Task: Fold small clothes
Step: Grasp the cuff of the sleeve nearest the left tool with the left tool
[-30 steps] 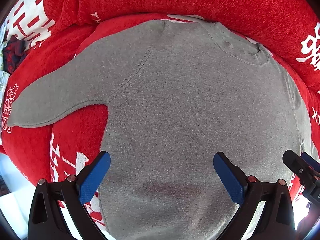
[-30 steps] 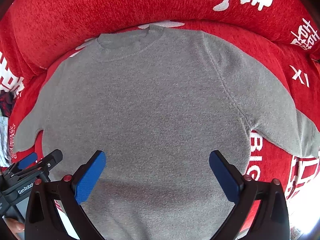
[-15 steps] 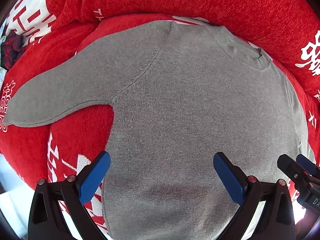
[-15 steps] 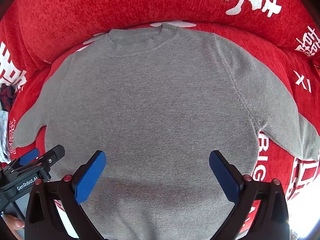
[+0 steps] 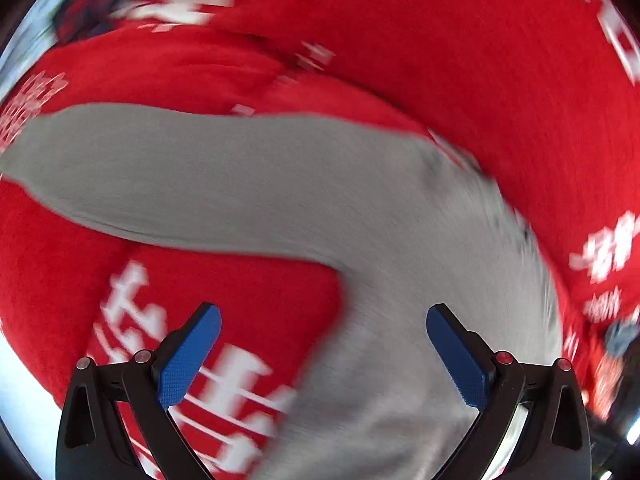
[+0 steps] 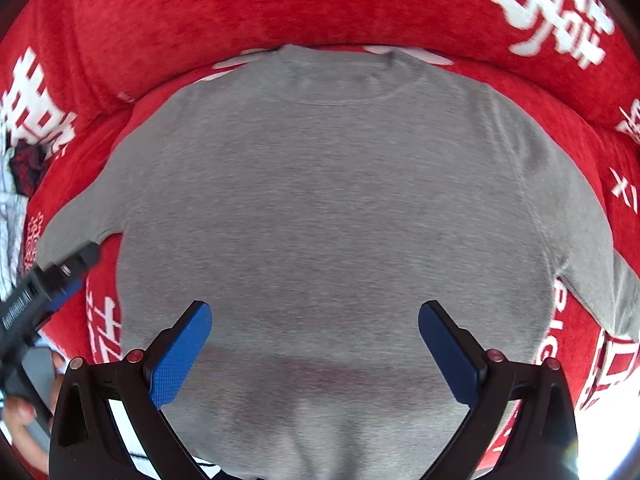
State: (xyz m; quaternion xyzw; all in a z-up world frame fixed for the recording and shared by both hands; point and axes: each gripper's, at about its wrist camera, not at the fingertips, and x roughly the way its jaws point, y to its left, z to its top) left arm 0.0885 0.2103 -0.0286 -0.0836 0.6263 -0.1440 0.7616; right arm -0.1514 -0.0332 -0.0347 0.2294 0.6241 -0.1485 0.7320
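A small grey sweater [image 6: 328, 208] lies flat, face up, on a red sofa cover, collar toward the backrest and both sleeves spread out. My right gripper [image 6: 314, 348] hovers open over the lower middle of its body, nothing between the blue pads. In the blurred left wrist view the sweater's left sleeve [image 5: 192, 184] stretches across the frame. My left gripper [image 5: 322, 356] is open above the gap between that sleeve and the body, holding nothing. In the right wrist view the left gripper [image 6: 48, 292] shows at the left edge, near the sleeve's cuff.
The red sofa cover [image 6: 200, 12] with white characters wraps the seat and the backrest [image 5: 500, 60]. A dark red patterned cloth [image 6: 28, 168] lies at the far left. A hand [image 6: 20, 424] holds the left gripper's handle at the lower left.
My left gripper has swung quickly left, off the sweater's body toward the left sleeve; its view is motion-blurred. The right gripper edged slightly closer over the body. Both stay open.
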